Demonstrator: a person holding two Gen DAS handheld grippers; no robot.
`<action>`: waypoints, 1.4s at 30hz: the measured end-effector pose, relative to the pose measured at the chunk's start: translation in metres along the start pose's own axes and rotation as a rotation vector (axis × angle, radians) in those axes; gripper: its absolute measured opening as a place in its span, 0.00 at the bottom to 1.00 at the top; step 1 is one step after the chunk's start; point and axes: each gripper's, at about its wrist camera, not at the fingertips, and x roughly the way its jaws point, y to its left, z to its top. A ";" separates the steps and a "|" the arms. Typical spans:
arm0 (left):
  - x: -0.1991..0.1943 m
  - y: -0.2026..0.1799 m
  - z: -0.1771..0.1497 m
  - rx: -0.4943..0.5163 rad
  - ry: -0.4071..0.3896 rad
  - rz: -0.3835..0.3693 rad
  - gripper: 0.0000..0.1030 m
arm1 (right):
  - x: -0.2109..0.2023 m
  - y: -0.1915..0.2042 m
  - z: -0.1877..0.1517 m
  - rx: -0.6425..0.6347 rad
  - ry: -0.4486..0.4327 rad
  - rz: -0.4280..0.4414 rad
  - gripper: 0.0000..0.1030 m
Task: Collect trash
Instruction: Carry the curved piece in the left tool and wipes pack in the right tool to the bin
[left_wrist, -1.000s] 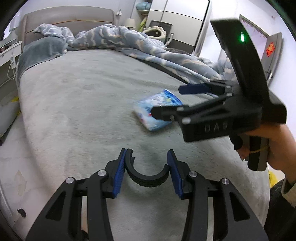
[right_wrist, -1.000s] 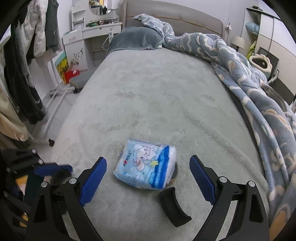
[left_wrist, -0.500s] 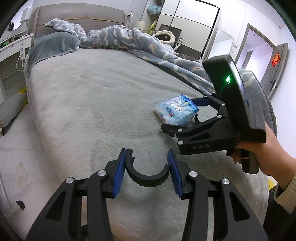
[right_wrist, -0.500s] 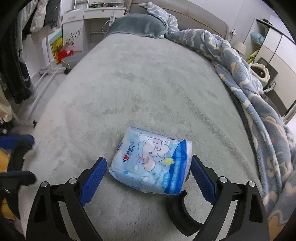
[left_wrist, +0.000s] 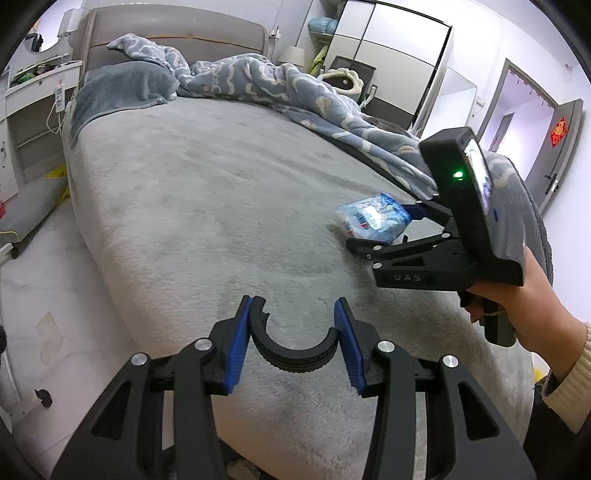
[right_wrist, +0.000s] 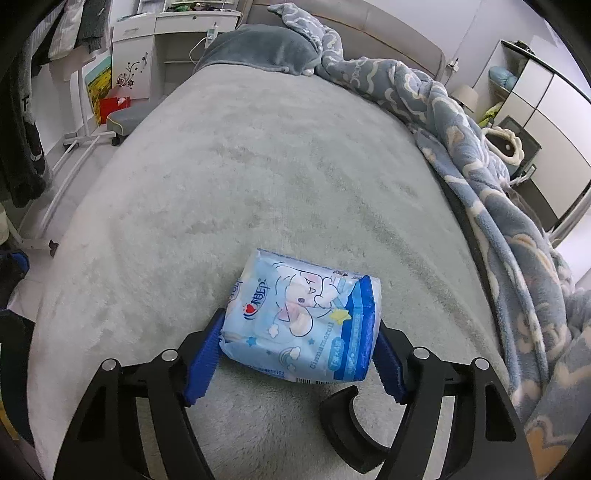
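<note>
A light-blue tissue pack with a cartoon print lies on the grey bed. My right gripper straddles it; its jaws are closing and both blue pads touch the pack's sides. From the left wrist view the same pack sits between the right gripper's fingers, with a person's hand on the handle. My left gripper hovers over the bed's near edge, shut on a black curved half-ring.
A second black curved piece lies on the bed just under the right gripper. A blue patterned blanket is heaped along the bed's right side. A white desk and hanging clothes stand at the left.
The right gripper slid forward around the tissue pack and its jaws narrowed from wide apart to touching both sides. The left gripper drifted sideways, still holding the black half-ring.
</note>
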 end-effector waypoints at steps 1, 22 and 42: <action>-0.001 0.001 0.001 -0.003 0.000 0.004 0.46 | -0.003 -0.001 0.001 0.003 -0.007 -0.001 0.71; -0.046 0.014 0.003 -0.128 -0.034 0.137 0.46 | -0.061 -0.059 0.006 0.443 -0.116 0.391 0.71; -0.060 0.073 -0.090 -0.356 0.160 0.348 0.46 | -0.094 -0.038 -0.037 0.568 -0.079 0.527 0.70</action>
